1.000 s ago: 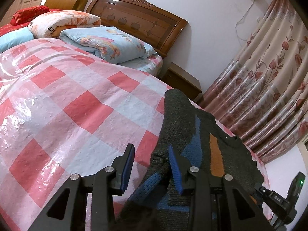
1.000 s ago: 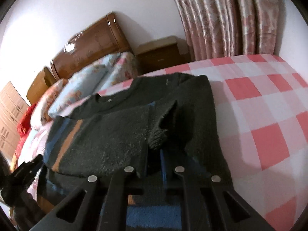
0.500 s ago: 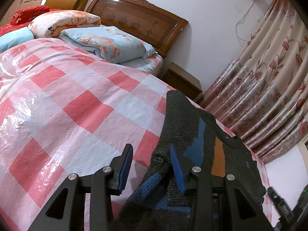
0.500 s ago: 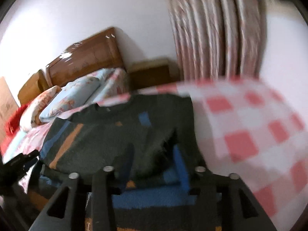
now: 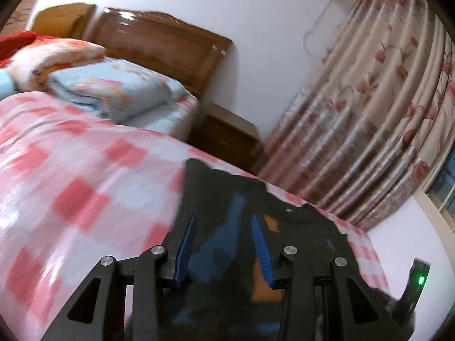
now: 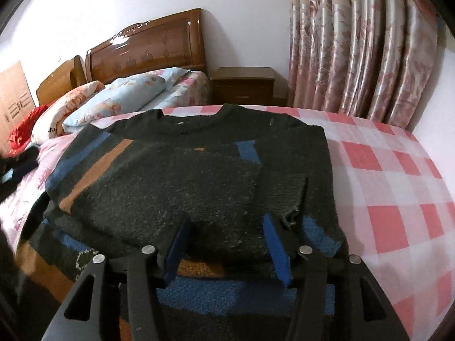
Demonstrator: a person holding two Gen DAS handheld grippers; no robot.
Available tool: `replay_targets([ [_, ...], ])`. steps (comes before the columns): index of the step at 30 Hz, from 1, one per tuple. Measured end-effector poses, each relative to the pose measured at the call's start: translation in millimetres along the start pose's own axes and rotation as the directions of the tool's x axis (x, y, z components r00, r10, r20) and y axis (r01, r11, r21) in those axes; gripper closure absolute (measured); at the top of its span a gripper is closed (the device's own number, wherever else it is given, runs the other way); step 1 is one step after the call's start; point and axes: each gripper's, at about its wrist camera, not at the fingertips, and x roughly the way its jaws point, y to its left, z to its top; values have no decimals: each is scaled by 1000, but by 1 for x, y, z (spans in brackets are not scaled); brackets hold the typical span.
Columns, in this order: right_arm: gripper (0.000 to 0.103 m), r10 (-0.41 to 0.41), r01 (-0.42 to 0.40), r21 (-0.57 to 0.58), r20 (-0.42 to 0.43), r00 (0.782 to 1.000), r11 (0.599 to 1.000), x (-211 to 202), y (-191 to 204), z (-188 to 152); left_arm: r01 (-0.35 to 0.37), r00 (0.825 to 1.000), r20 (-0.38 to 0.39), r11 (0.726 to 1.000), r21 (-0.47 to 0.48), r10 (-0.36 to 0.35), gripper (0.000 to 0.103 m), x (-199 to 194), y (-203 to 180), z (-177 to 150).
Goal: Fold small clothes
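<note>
A dark knitted sweater (image 6: 176, 182) with blue and orange stripes lies flat on the pink-and-white checked bed cover (image 6: 398, 187), neck toward the headboard. Both sleeves are folded in across its front. My right gripper (image 6: 227, 220) hovers over the sweater's lower half, open wide with nothing between its blue pads; a frayed sleeve cuff (image 6: 293, 218) lies just right of it. In the blurred left wrist view the sweater (image 5: 298, 227) lies below my left gripper (image 5: 223, 217), whose pads stand apart over the left sleeve without pinching it.
Folded quilts and pillows (image 6: 125, 96) are piled at the head of the bed, below a wooden headboard (image 6: 148, 54). A nightstand (image 6: 244, 85) and flowered curtains (image 6: 355, 45) stand beyond the far side. Bare checked cover (image 5: 71, 199) stretches to the sweater's left.
My right gripper has let go of the folded sleeve, opened wide and drawn back. My left gripper has risen and shifted right, from the sleeve's edge to above the sweater.
</note>
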Motion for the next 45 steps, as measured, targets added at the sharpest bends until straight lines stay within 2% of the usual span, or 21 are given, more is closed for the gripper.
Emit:
replay_targets([
  [3,0,5,-5,0,1,1000,1000,-2,-1,0,45,997,-62,997,-66,-49,62,38,1,28],
  [6,0,26,-26,11,5,1000,1000,-1,1,-3,45,988,-137,984,-175,-69,62,82,22,45],
  [8,0,30,-30,12,5,1000,999,0,1,-3,74,966,-217,952,-298,-143,65,109,43,41],
  [10,0,34,-34,12,5,999,999,1,2,-3,131,962,-185,935,-328,-199,66,104,50,42],
  [12,0,39,-39,16,7,999,999,1,1,-3,200,960,-113,907,-372,-258,65,89,59,47],
  [14,0,45,-45,22,10,999,999,0,0,-3,207,970,-30,886,-415,-241,65,73,73,54],
  [16,0,50,-50,26,13,999,998,0,-1,-3,177,979,-11,882,-437,-202,65,70,82,58],
  [17,0,54,-55,30,14,998,998,0,-1,-4,152,982,-37,889,-431,-186,65,74,83,59],
  [20,0,62,-63,40,18,998,997,-2,-2,-4,75,969,-206,957,-279,-136,66,101,60,52],
  [22,0,61,-61,41,20,998,997,-2,-2,-4,40,977,-199,984,-173,-75,65,98,44,51],
  [26,0,65,-67,53,36,997,996,-5,-3,-4,70,994,-63,976,-207,-84,65,66,37,56],
  [28,0,72,-75,64,39,997,995,-5,-6,-4,67,993,-85,986,-156,-81,63,69,24,60],
  [30,0,72,-75,64,37,997,995,-5,-5,-4,33,978,-200,994,-105,-54,62,90,17,55],
  [31,0,72,-74,64,36,997,995,-5,-5,-4,-9,961,-277,996,-86,-15,65,106,17,48],
  [33,0,77,-80,67,33,996,995,-3,-6,-4,-11,978,-207,1000,3,12,64,102,14,42],
  [34,0,78,-80,69,30,996,994,-3,-6,-4,-16,976,-215,1000,24,21,64,100,12,40],
  [36,0,77,-79,69,34,996,994,-4,-6,-5,-55,982,-177,998,37,60,66,80,5,38],
  [39,0,75,-78,71,35,997,994,-4,-5,-5,29,993,-111,999,40,-24,64,39,-9,25],
  [41,0,74,-76,70,34,997,995,-3,-5,-5,34,989,-147,993,114,-17,62,31,-22,6],
  [43,0,72,-73,66,27,997,995,-2,-4,-5,-5,977,-209,979,202,48,62,44,-27,-14],
  [45,0,72,-73,59,21,997,996,-1,-2,-4,-26,979,-188,963,268,79,58,47,-38,-19],
])
